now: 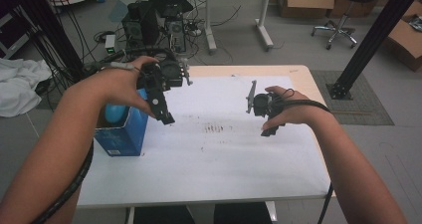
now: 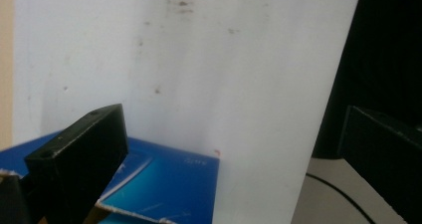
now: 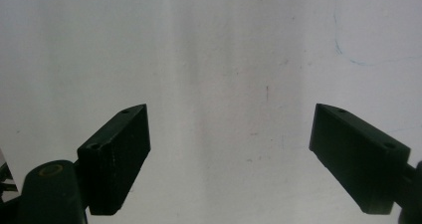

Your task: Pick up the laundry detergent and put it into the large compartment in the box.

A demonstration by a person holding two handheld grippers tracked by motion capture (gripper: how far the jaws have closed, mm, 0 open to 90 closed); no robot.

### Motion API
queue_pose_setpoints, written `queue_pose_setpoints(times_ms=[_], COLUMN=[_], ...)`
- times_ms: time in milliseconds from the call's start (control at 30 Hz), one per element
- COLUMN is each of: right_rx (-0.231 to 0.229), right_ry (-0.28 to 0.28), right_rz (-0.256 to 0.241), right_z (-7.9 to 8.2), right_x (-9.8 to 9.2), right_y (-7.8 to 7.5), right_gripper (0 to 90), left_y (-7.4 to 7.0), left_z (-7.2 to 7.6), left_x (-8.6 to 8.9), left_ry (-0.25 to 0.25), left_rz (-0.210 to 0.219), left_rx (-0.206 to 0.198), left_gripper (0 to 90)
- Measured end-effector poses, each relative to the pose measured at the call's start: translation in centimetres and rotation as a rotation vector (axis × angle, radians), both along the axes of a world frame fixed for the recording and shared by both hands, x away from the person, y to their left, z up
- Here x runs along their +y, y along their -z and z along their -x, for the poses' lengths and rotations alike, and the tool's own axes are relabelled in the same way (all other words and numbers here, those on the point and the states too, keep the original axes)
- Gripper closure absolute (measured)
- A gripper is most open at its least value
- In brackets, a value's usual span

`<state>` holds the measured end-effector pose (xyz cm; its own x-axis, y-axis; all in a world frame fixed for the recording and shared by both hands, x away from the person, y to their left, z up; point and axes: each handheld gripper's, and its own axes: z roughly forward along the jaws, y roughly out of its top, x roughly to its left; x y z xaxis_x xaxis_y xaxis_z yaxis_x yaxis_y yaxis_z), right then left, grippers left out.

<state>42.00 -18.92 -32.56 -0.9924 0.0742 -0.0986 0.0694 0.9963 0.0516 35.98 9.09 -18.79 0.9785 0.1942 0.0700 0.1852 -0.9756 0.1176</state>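
Blue carton (image 1: 122,134) at table's (image 1: 209,179) left edge, light-blue object (image 1: 115,112) inside half hidden by left hand. Left gripper (image 1: 160,103) just beside it, jaws wide, empty. Right gripper (image 3: 229,149) likewise, over white sheet (image 1: 224,149).

Blue box (image 1: 122,134) contents partly hidden

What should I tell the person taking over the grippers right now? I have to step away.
Left gripper: open, empty, held just above the blue box at the left edge of the table.
Right gripper: open, empty, over the bare white sheet.
A light blue rounded object sits inside the open box; what it is cannot be told.
Done: nothing gripped or taken out.
Left: probably reach into the box with the left gripper.
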Motion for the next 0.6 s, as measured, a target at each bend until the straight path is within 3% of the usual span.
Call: queue_pose_setpoints(times_ms=[233, 600], right_rx=[-0.001, 0.007], right_ry=[-0.001, -0.001], right_rz=[-0.002, 0.006], right_z=[-0.2, -0.2], right_x=[-0.2, -0.2], right_y=[0.0, 0.1], right_gripper=[16.6, 16.6], left_y=[1.4, 1.7], left_z=[0.8, 1.4], left_x=[-1.5, -2.4], left_ry=[0.084, 0.126], left_rz=[-0.084, -0.082], left_rx=[0.024, 0.038], left_gripper=[0.1, 0.1])
